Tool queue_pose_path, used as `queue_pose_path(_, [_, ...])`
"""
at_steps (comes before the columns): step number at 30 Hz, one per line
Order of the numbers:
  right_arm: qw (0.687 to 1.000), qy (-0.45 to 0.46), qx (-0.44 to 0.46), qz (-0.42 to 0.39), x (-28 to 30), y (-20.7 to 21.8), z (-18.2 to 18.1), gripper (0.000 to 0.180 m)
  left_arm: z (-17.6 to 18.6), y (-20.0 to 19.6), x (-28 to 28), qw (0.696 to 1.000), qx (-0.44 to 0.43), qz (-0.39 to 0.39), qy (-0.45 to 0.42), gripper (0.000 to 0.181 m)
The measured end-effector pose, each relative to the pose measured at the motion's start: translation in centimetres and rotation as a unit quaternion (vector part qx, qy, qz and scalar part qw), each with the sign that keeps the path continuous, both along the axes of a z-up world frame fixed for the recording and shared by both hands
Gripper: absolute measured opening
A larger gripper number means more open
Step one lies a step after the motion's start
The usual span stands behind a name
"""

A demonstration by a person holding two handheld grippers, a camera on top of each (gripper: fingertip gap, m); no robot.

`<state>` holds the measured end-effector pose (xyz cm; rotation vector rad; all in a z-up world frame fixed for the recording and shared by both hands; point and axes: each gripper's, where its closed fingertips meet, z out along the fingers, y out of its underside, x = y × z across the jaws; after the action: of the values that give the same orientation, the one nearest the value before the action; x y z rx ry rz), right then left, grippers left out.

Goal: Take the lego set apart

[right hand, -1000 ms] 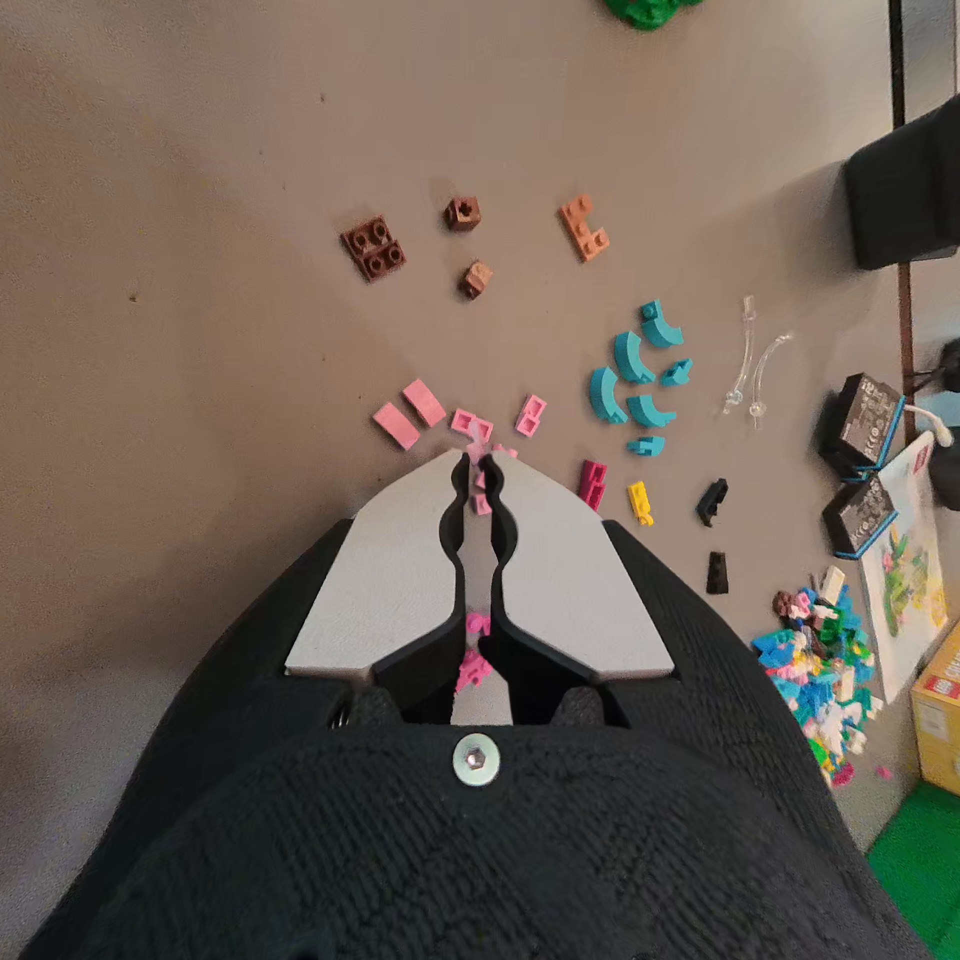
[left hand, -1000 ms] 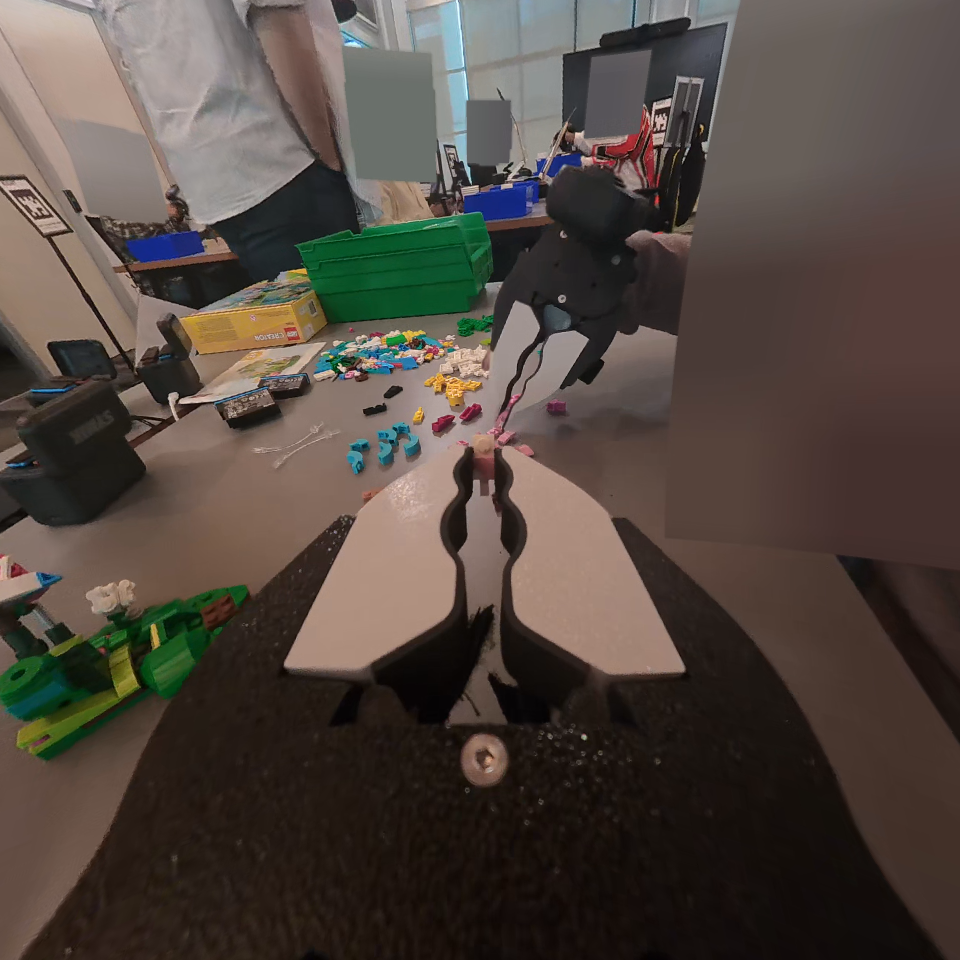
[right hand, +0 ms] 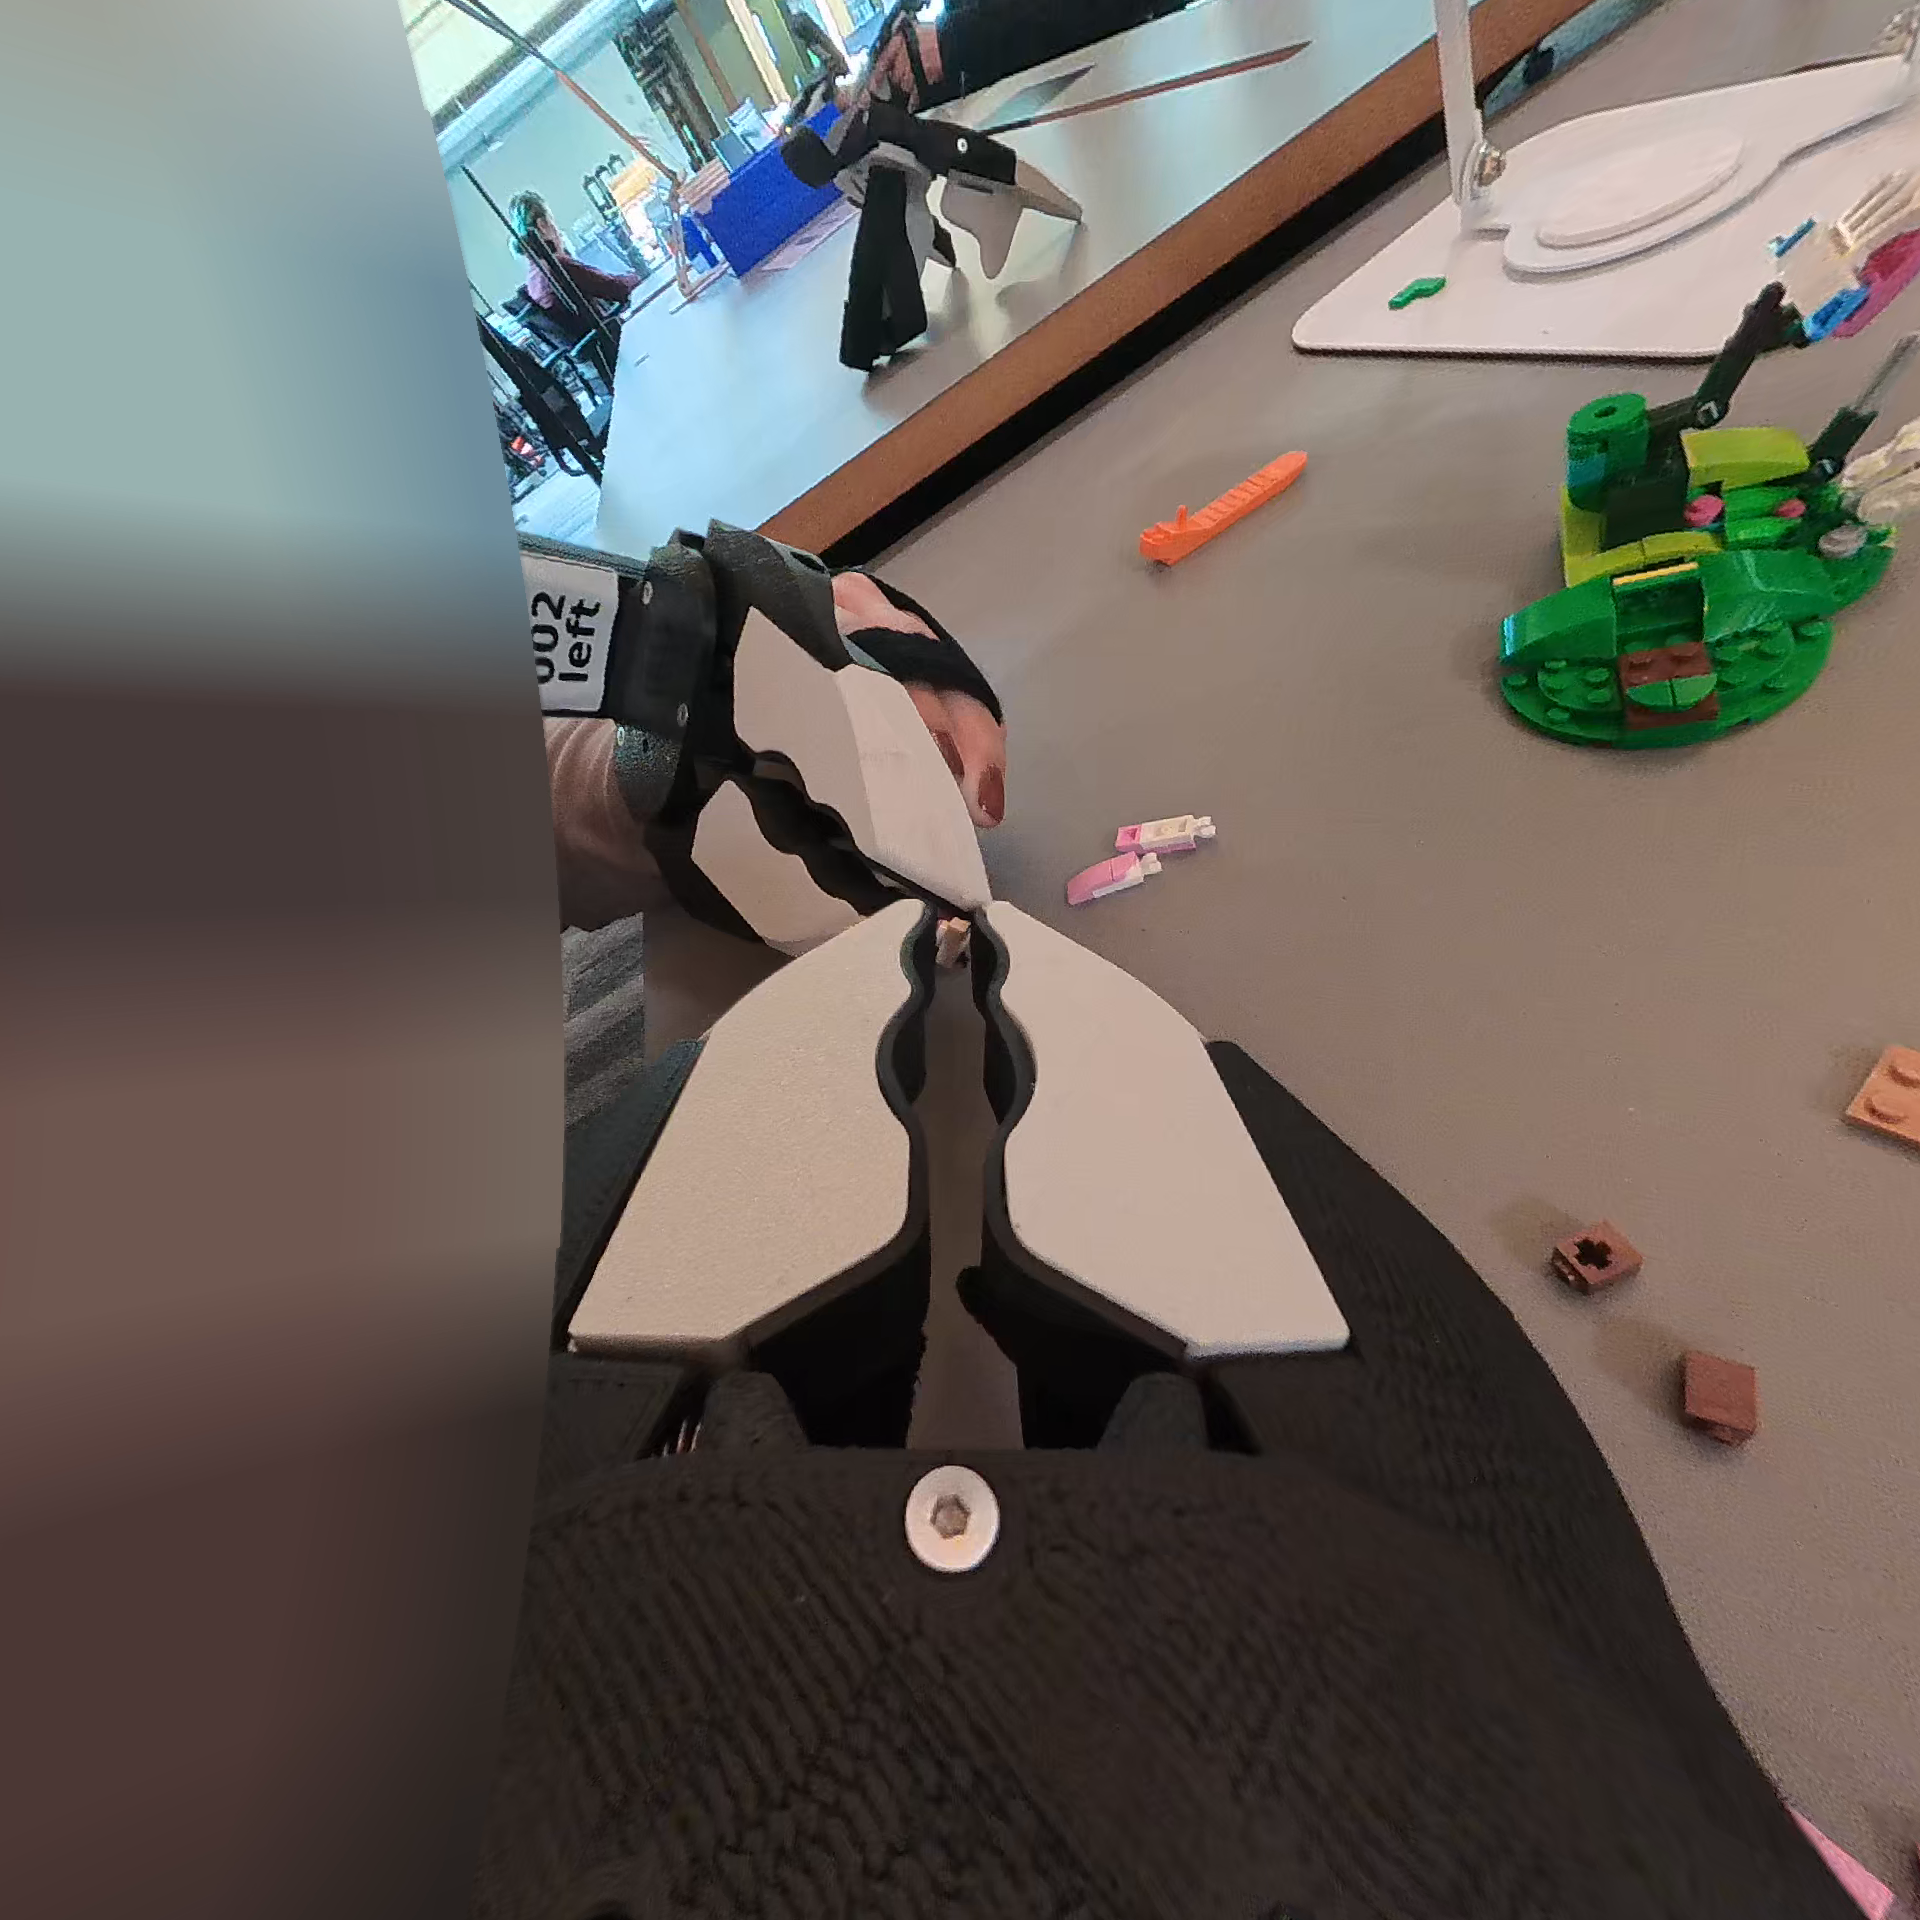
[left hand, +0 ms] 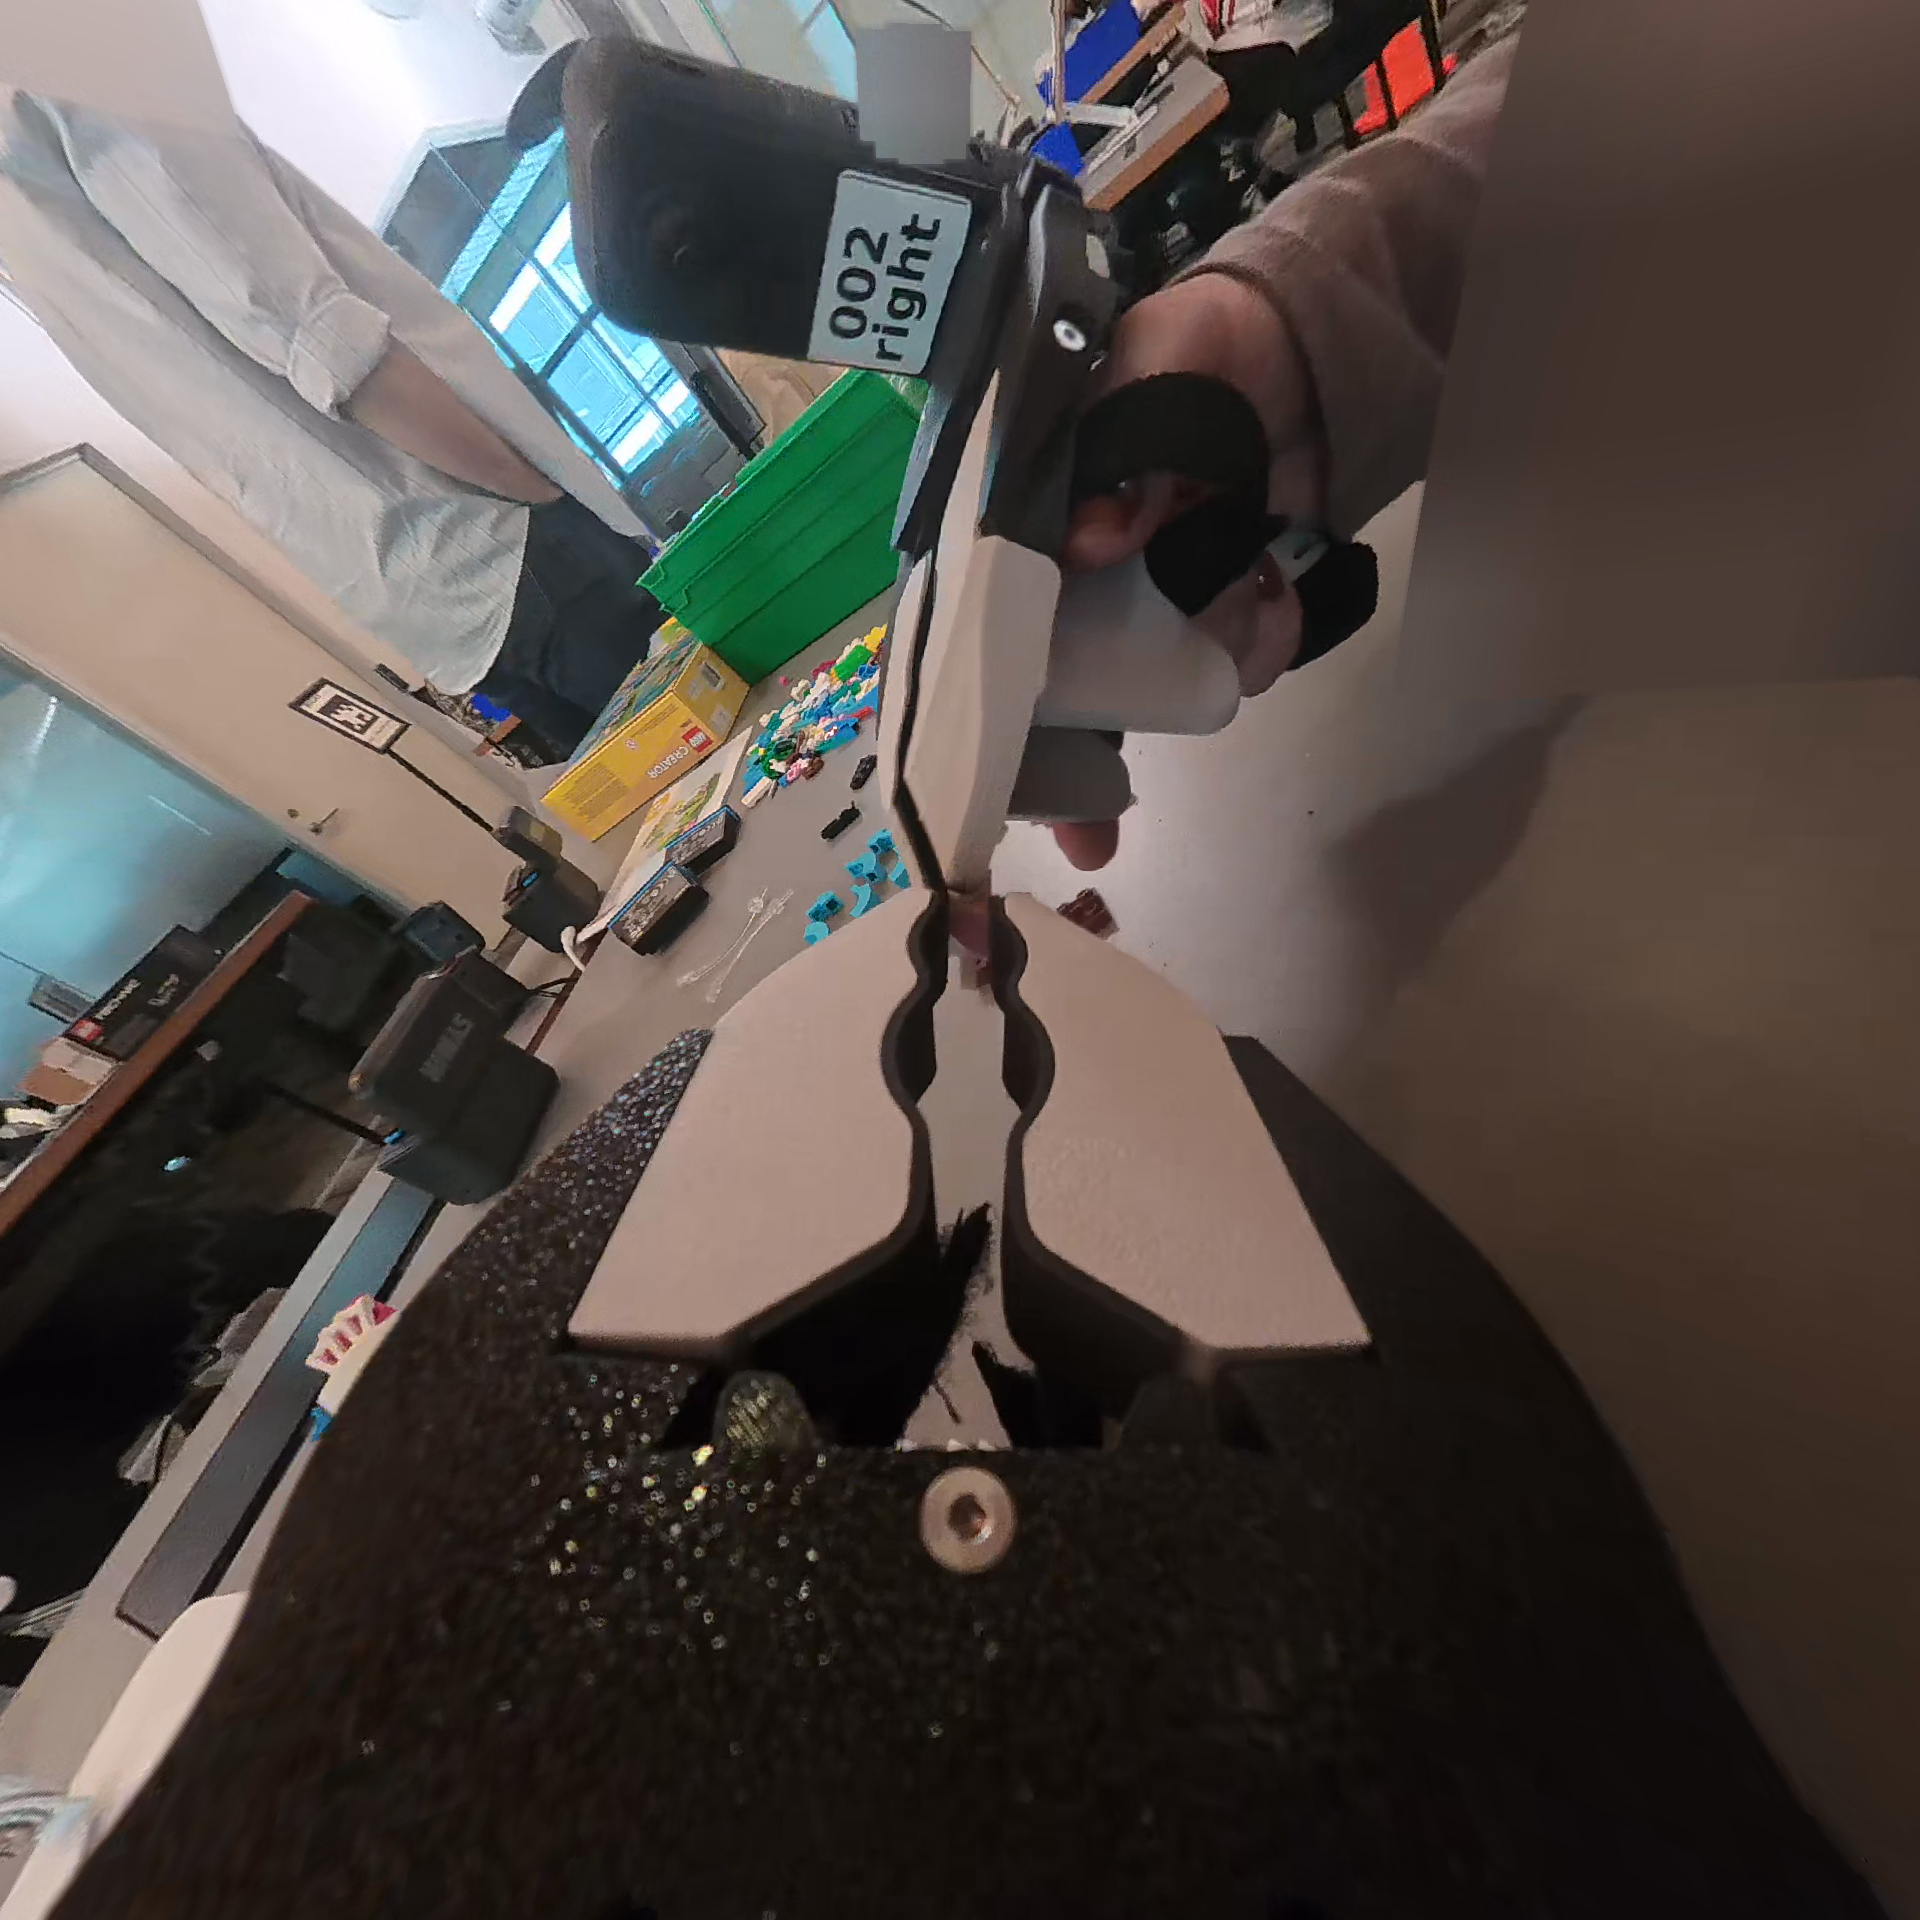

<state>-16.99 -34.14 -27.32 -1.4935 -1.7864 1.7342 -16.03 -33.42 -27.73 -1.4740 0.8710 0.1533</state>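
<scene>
You are pinching a small pink piece (left hand: 971, 928) at 12 o'clock with your left gripper (left hand: 966, 920), and your right gripper (right hand: 954, 925) is meeting it tip to tip, its fingers nipping the piece's tan end (right hand: 950, 940). The green lego set (right hand: 1704, 613) is sitting on the table (right hand: 1351, 1039) at 2 o'clock, well apart.

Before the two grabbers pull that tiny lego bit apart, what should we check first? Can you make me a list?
1. Left gripper fingers closed on the small pink piece: ok.
2. Right gripper fingers closed on the small tan piece: ok.
3. The two grippers meet tip to tip: ok.
4. Whether both hold one joined bit: cannot tell, it is mostly hidden.
5. Grey table below is bare, so a dropped bit lands safely: ok.
6. Green lego model is well out of the way: ok.
</scene>
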Motion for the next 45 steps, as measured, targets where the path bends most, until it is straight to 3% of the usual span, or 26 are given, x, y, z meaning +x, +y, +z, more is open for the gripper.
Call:
queue_pose_path(1, [1.000, -0.003, 0.002, -0.001, 0.0, 0.0, -0.1, 0.005, -0.1, 0.0, 0.0, 1.000, 0.000, 0.003, 0.004, 0.007])
queue_pose_path(12, [1.000, -0.023, 0.007, -0.017, -0.4, 0.3, -0.8, 0.003, -0.4, 0.5, -0.6, 0.999, 0.006, 0.034, 0.041, 0.007])
queue_pose_path(17, [0.999, 0.000, 0.028, -0.044, -0.8, 1.0, -0.2, 0.003, 0.4, 1.0, -1.4, 0.997, 0.017, 0.078, 0.008, 0.014])
queue_pose_path(28, [0.998, -0.013, 0.037, -0.054, -0.9, 1.0, -0.6, 0.002, -0.1, 1.1, -1.5, 0.983, 0.064, 0.107, 0.133, 0.009])
queue_pose_path(33, [0.998, -0.005, 0.026, -0.055, -1.1, 0.9, -0.2, 0.002, 0.2, 1.0, -1.6, 0.991, 0.038, 0.094, 0.088, 0.007])
queue_pose_path(40, [0.978, 0.031, 0.205, 0.003, -0.2, 0.4, -1.0, 0.003, -0.8, 0.3, -0.5, 0.998, -0.062, 0.018, -0.004, 0.007])
queue_pose_path(45, [0.950, 0.037, 0.301, 0.079, 1.0, -0.7, -2.4, 0.004, -2.2, -1.1, 0.8, 0.985, -0.151, -0.063, -0.050, 0.007])
